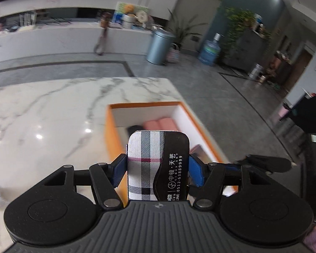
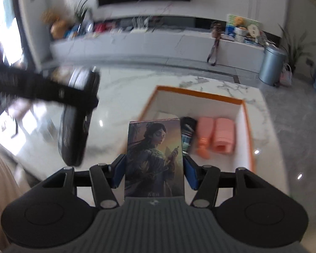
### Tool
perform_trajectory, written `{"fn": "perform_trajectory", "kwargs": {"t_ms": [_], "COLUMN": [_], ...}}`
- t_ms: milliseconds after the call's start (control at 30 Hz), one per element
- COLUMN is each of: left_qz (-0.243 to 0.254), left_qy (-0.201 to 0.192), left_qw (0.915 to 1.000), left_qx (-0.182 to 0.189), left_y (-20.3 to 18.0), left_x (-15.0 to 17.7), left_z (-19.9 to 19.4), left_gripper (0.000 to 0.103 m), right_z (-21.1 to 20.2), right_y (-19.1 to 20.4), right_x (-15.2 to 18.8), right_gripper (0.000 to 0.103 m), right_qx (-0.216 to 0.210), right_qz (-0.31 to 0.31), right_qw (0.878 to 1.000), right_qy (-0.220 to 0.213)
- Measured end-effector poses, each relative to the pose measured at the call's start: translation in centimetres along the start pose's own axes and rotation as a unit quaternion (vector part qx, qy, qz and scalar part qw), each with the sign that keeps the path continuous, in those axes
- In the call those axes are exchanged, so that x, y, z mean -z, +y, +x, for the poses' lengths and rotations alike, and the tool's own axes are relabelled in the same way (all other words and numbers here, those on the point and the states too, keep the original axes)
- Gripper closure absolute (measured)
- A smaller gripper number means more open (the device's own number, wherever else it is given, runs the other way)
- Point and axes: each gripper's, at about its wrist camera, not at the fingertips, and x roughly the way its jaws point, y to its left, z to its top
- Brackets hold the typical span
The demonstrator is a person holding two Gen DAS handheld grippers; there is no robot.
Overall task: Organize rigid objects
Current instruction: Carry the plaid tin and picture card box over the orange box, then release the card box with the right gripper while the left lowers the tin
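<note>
Above the marble table (image 1: pixel 52 109), each hand-held gripper clamps something: left (image 1: pixel 158 166) plaid case (image 1: pixel 149 164), right (image 2: pixel 154 168) seemingly a card box (image 2: pixel 154 158).

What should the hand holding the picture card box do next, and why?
Probably carry the illustrated card box forward and lower it into the bare white floor of the orange-rimmed box, left of the black tube. The right gripper is clamped on it above the marble table, and the pink bottles fill the right side.
</note>
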Motion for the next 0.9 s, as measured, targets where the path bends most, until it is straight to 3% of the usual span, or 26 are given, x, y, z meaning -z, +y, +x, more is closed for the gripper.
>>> {"fn": "perform_trajectory", "kwargs": {"t_ms": [167,333,500,767,900], "left_qz": [0.012,0.009,0.003,-0.008,-0.006], "left_qy": [0.028,0.059,0.072,0.085,0.090], "left_qw": [0.9995,0.9982,0.9972,0.9962,0.9958], "left_qx": [0.005,-0.001,-0.018,-0.017,-0.017], "left_y": [-1.6,-1.5,-0.5,0.4,0.5], "left_x": [-1.1,-1.3,-2.1,-3.6,-4.0], "left_z": [4.1,7.4,9.0,10.8,11.6], "left_gripper": [0.031,0.031,0.031,0.031,0.031], "right_z": [2.1,5.3,9.3,14.2,15.5], "right_y": [-3.2,-5.0,-5.4,-5.7,-5.8], "right_x": [-0.4,-0.8,-0.7,1.0,1.5], "right_gripper": [0.044,0.044,0.044,0.044,0.044], "right_qx": [-0.007,-0.034,-0.074,-0.099,-0.117], "right_qz": [-0.111,-0.220,-0.327,-0.496,-0.527], "right_qw": [0.992,0.968,0.927,0.840,0.819], "right_qy": [0.060,0.119,0.168,0.197,0.195]}}
